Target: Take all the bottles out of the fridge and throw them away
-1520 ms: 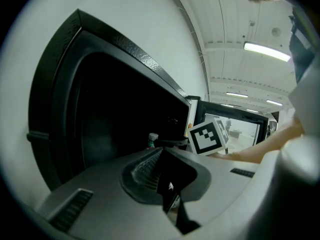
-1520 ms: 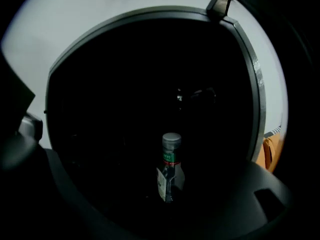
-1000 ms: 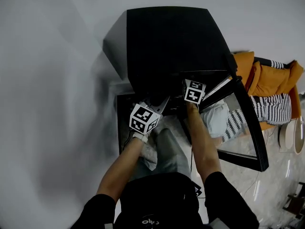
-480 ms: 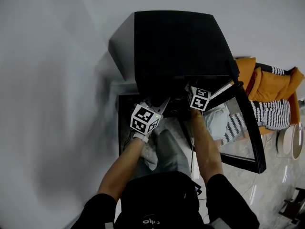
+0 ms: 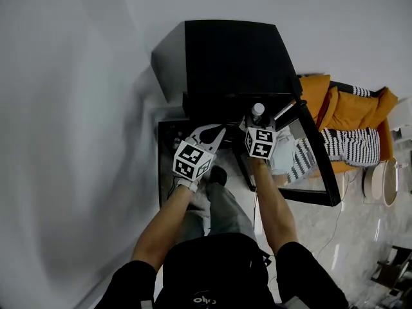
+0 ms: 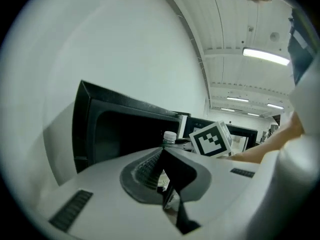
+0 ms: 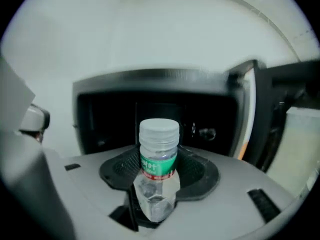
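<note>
While the fridge (image 5: 228,56) stands with its glass door (image 5: 317,166) swung open to the right, the right tool (image 7: 160,173) has the bottle (image 7: 159,151). Its jaws have just been closing. They now sit partway open, with both pads clamped on the clear body under the green label. The bottle is upright with its white cap on, out in front of the fridge's dark opening. In the head view the cap shows right at the fridge's top front edge.

Left tool (image 6: 163,155): tips together, nothing gripped. Something pale shows through the slit behind the tips, can't tell what. It hangs beside the right tool near the fridge's left front corner, apart from the bottle.

An orange cushion (image 5: 351,108) and striped fabric (image 5: 351,143) lie beyond the door.
</note>
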The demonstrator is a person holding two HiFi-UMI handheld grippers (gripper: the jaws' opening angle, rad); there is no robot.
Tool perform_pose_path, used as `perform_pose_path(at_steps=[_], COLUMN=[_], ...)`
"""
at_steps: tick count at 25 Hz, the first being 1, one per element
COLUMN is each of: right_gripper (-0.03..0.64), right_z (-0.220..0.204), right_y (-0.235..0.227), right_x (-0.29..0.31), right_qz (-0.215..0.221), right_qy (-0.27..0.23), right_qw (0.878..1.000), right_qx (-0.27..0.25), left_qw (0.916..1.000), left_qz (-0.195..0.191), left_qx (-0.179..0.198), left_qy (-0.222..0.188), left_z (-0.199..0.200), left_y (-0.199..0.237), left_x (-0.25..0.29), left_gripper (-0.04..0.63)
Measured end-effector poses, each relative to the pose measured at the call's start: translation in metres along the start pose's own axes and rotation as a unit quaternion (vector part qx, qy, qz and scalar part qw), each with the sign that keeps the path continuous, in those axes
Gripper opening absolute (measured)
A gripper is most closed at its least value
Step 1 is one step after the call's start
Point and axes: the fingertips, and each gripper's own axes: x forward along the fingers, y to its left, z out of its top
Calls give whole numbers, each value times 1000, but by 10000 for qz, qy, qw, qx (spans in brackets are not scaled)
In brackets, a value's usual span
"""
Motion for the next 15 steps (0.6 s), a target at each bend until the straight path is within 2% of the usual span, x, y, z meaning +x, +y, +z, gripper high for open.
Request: perform_pose_path(at_steps=[8, 15], right_gripper=[206, 206], right_z=[54, 83], right_y=[24, 44], right_x=[-87, -116], right_qz=[228, 661], right_qy=[-129, -290], right_qw=[9996, 9970], right_qx=[-66, -268], left_qw=[9999, 9988], left_qz=[117, 444], left_qx=[51, 102], left_qy=[-32, -182], left_z=[43, 66], left_y=[-35, -26], left_x=[-47, -68], left_gripper=[6, 6])
